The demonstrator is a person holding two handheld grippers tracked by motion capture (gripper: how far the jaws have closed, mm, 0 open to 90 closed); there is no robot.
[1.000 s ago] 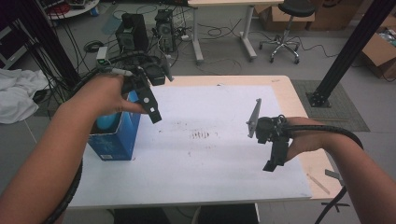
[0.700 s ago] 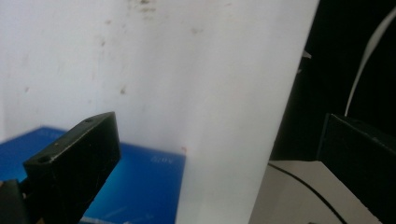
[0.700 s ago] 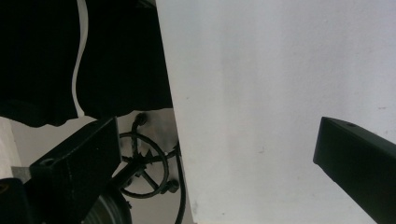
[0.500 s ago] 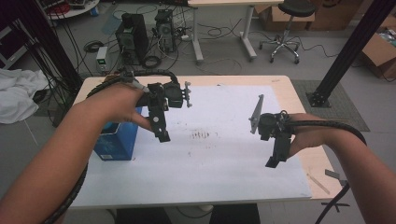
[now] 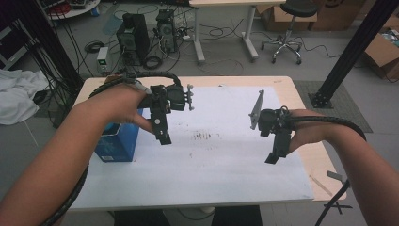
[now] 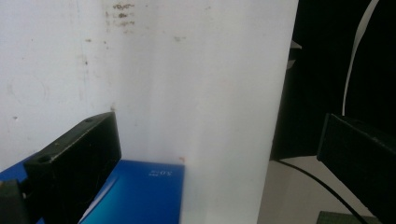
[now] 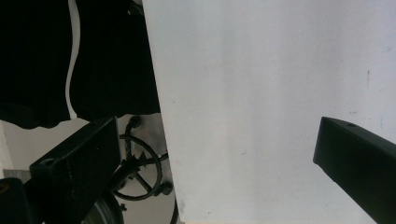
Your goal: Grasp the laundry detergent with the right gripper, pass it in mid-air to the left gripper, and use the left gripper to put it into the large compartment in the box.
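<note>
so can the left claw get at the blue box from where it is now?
Probably yes. The left claw hangs open just beside the blue box, nothing between them on the white sheet; the box's top shows by its jaw in the left gripper view.

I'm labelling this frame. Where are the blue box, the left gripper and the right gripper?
blue box (image 5: 116, 145): high view, its front face.
left gripper (image 5: 163, 137): high view, between its fingertips.
right gripper (image 5: 273, 157): high view, between its fingertips.

Grey floor (image 5: 329, 61), office chair (image 5: 285, 28), cables (image 5: 221, 33)
</note>
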